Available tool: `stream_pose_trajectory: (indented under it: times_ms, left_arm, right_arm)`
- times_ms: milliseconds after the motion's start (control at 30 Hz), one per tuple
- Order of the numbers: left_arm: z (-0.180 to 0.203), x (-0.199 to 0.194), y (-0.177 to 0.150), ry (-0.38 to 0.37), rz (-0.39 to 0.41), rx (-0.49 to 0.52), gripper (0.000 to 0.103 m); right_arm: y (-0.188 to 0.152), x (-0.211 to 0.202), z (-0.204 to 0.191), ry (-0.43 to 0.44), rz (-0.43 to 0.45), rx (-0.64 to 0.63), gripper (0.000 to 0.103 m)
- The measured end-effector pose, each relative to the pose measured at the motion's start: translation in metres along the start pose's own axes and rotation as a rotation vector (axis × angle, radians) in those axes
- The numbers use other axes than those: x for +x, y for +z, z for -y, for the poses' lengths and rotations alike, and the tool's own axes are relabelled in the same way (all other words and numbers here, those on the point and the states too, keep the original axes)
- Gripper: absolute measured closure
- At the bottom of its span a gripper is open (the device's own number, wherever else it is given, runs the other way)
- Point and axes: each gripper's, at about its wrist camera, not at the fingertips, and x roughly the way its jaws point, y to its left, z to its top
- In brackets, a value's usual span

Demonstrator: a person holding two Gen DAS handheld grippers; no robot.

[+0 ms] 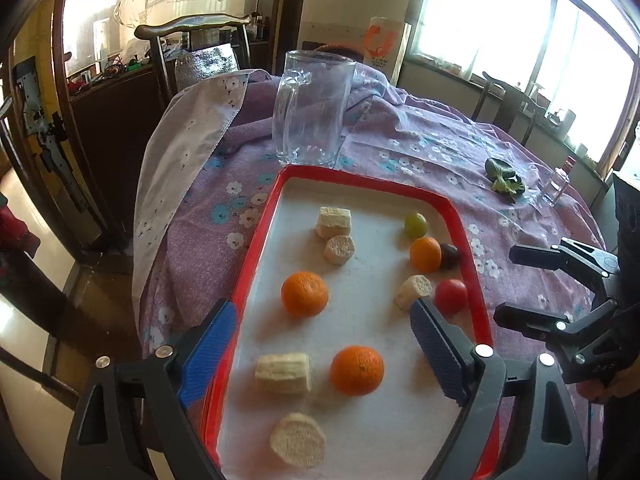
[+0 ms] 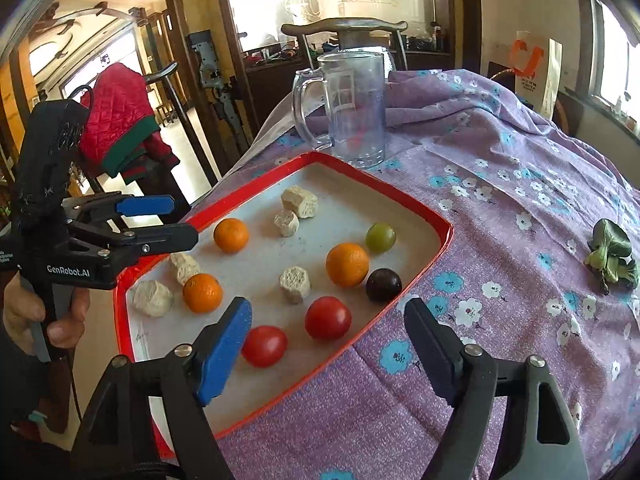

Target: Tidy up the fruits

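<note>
Purple flowered tablecloth (image 2: pixel 500 184), red tray (image 2: pixel 404 192) full of oranges (image 2: pixel 347 265), tomatoes (image 2: pixel 328 317) and pale chunks (image 2: pixel 295 284), left gripper (image 1: pixel 324 356) and right gripper (image 2: pixel 332 354) both spread with nothing held, so next pick looks like choosing one fruit.

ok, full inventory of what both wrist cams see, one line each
tray: 1, red rim, white floor, on the tablecloth
oranges: 3, orange, in the tray
tomatoes: 2, red, tray's near end
green grape: 1, in the tray
dark grape: 1, purple, beside an orange
beige chunks: 5, spread over the tray
glass mug: 1, clear, upright beyond the tray
leafy green: 1, on the cloth
small bottle: 1, clear, past the leaf
tablecloth: 1, purple floral
left gripper: open, empty
right gripper: open, empty
</note>
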Motion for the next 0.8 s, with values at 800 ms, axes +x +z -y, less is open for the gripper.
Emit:
stream_pose_trajectory:
  times_ms: [800]
  left_arm:
    - [0.038, -0.103, -0.078, 0.078, 0.161, 0.188, 0.001]
  right_arm:
    - [-0.046, -0.059, -0.032, 0.17, 0.061, -0.177, 0.006]
